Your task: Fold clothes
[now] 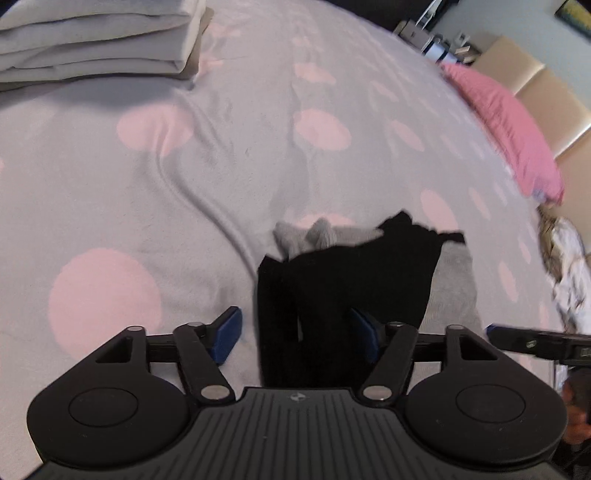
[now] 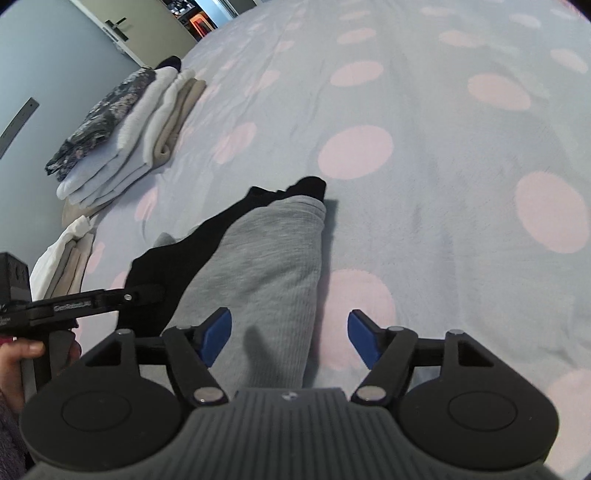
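both grippers (image 1: pixel 297 336) (image 2: pixel 290 338) wide open, empty, over black-and-grey clothes (image 2: pixel 258 266) on dotted bedspread (image 1: pixel 147 166)

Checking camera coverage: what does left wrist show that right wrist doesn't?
Only left wrist: pink pillow along the bed's far edge, and shelving behind it. Only right wrist: door, dark patterned garment atop the folded stack, and the hand holding the left gripper. Both: dotted bedspread, black garment over grey garment, folded stack, open blue-padded jaws.

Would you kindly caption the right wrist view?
Open right gripper above grey garment and black garment on dotted bedspread.
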### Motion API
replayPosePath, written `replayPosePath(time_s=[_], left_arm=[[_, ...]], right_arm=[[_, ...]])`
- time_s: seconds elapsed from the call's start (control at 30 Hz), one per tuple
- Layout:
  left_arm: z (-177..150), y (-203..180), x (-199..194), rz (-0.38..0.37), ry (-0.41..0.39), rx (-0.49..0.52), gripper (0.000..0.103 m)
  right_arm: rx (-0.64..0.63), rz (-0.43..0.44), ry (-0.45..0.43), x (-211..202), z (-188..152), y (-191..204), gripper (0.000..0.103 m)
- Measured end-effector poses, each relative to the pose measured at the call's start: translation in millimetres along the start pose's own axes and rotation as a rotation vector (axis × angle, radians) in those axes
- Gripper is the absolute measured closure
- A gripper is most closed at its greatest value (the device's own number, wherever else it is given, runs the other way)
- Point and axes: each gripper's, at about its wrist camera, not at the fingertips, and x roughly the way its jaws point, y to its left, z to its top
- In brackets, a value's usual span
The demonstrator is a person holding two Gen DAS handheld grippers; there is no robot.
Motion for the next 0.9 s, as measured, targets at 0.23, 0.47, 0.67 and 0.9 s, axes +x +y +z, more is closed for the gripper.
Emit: replayPosePath(time_s=[0.23, 0.47, 0.67, 0.9], left_arm=[[-0.6, -7.3, 8.2, 0.001, -0.066, 0.073, 0.038], [1.6, -11.5, 8.6, -0.032, -0.125, 0.063, 0.08], [1.5, -16.7, 3.9, -0.045, -0.148, 0.032, 0.088], [-3.3, -25.9, -34.8, -0.059, -0.248, 0.025, 0.089]], right_arm=[[0.014, 0.051, -0.025, 23.3, 12.2, -9.7, 0.032], [0.013, 0.051, -0.064, 30.7, 16.1, -11.1, 0.071], [-0.008, 0.06, -0.096, 20.8, 14.8, -3.3, 0.091], [-0.125, 0.039, -0.183, -17.9, 10.0, 32.9, 0.092]])
